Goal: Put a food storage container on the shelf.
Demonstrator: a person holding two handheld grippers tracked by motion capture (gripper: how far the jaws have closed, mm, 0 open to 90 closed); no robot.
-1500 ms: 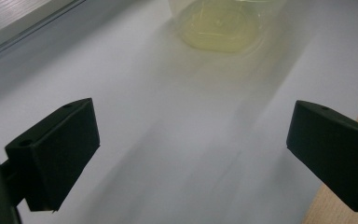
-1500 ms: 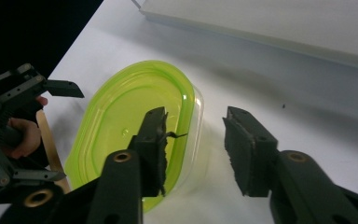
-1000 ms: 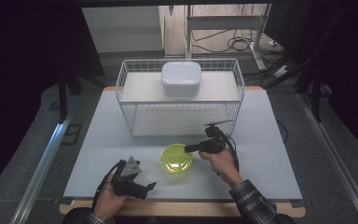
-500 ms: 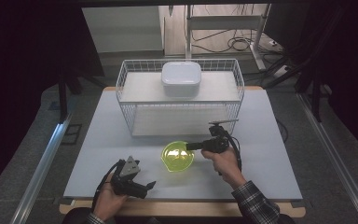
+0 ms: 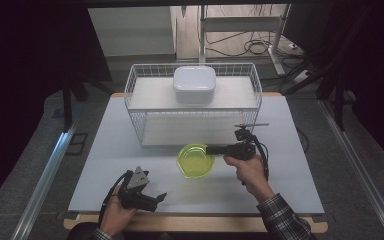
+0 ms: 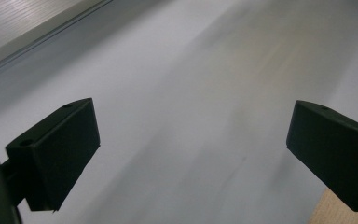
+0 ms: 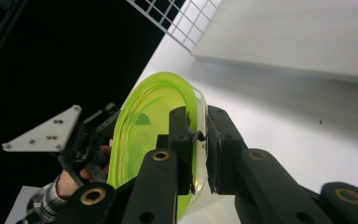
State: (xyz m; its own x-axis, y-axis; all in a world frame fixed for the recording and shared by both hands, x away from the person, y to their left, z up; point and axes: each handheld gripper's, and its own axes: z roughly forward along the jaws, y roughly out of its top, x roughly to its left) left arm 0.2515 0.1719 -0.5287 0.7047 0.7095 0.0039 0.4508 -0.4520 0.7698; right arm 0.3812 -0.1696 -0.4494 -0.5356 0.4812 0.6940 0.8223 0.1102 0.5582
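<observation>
Seen at the centre of the high view: a yellow-green bowl (image 5: 196, 160) just in front of the wire basket (image 5: 140, 107), its rim pinched between the fingers of the right gripper (image 5: 211, 149). Low at the left, the left gripper (image 5: 156, 199) over the desk (image 5: 105, 145), fingers spread wide with nothing between.

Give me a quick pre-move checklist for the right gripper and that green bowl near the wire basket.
1. Right gripper pinching the green bowl at its rim: ok.
2. Bowl off the table: cannot tell.
3. Basket wall apart from the bowl: ok.
4. White container takes up the basket's middle; room either side: ok.
5. Left gripper open, holding nothing, away from the bowl: ok.
</observation>
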